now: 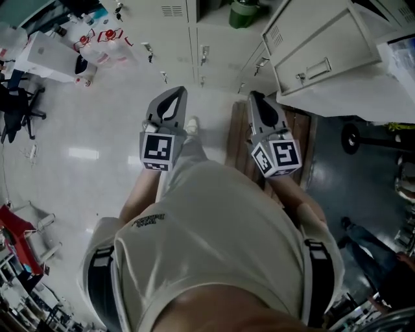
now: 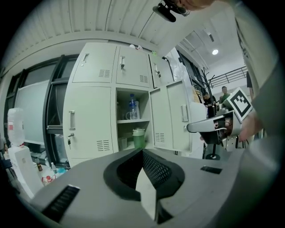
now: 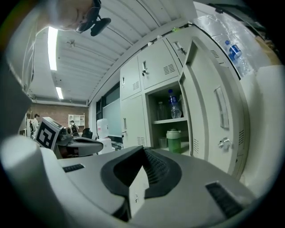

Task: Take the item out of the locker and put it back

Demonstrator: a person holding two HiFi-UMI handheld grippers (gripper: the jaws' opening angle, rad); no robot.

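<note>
The open locker compartment (image 2: 132, 121) faces both grippers. A clear water bottle (image 2: 132, 107) stands on its upper shelf and a green lidded container (image 2: 138, 138) on the lower one. The right gripper view shows the same bottle (image 3: 174, 104) and green container (image 3: 173, 140) beside the swung-out door (image 3: 209, 111). In the head view, the green container (image 1: 243, 13) sits at the top edge. My left gripper (image 2: 142, 152) and right gripper (image 3: 143, 150) are both shut and empty. They are held side by side, well short of the locker, the left gripper (image 1: 174, 94) beside the right gripper (image 1: 255, 97).
Shut locker doors (image 2: 91, 116) flank the open compartment. An open grey locker door (image 1: 324, 52) juts out at the upper right above a wooden board (image 1: 301, 126). Bottles (image 1: 104, 39) and an office chair (image 1: 16, 107) stand at the left. People (image 2: 224, 94) stand far back.
</note>
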